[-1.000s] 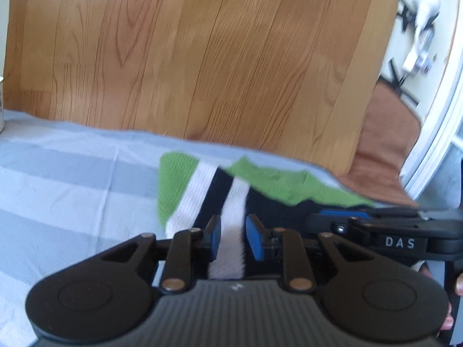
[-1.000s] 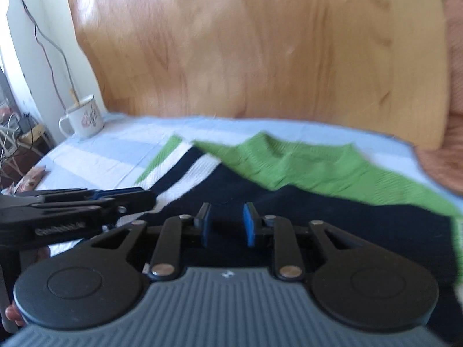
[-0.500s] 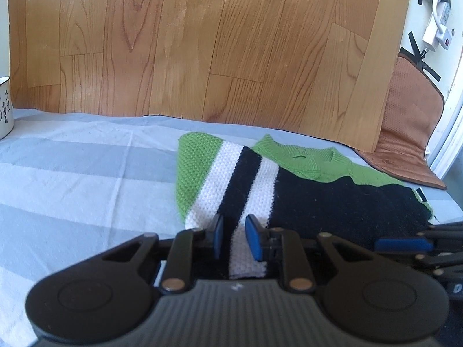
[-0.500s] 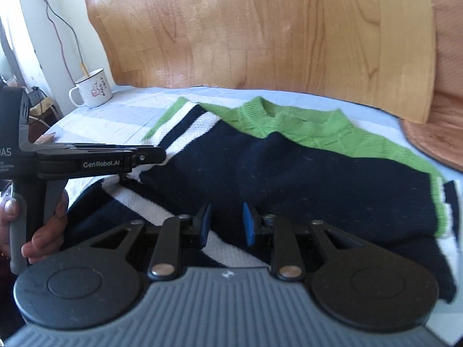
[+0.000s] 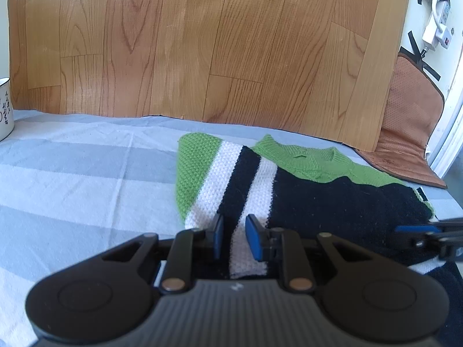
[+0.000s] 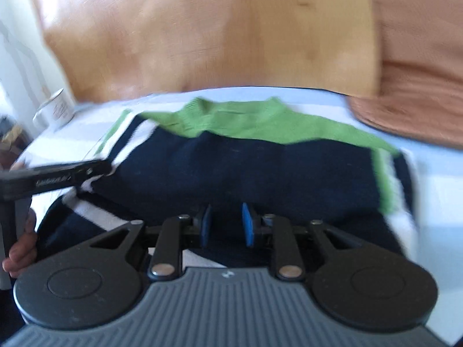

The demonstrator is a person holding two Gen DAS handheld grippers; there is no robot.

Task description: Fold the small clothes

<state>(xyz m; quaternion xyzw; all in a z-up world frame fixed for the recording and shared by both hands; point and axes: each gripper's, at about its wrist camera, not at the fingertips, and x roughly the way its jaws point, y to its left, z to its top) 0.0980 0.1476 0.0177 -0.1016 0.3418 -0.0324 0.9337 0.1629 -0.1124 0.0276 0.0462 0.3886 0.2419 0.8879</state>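
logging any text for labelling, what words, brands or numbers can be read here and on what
White enamel mug: dark handwritten marks on its side, cut off at the frame edge, not readable.
Left claw arm: white brand lettering, too blurred to read.
Right claw body: small white emblem, no letters.
White power strip on the wall: nothing legible.
Green, white and navy knitted sweater: no text.

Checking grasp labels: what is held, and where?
Cannot tell: striped green, white and navy knitted sweater lies under left hand-held gripper and right hand-held gripper.

Both wrist views face the sweater (image 5: 332, 202) closely.
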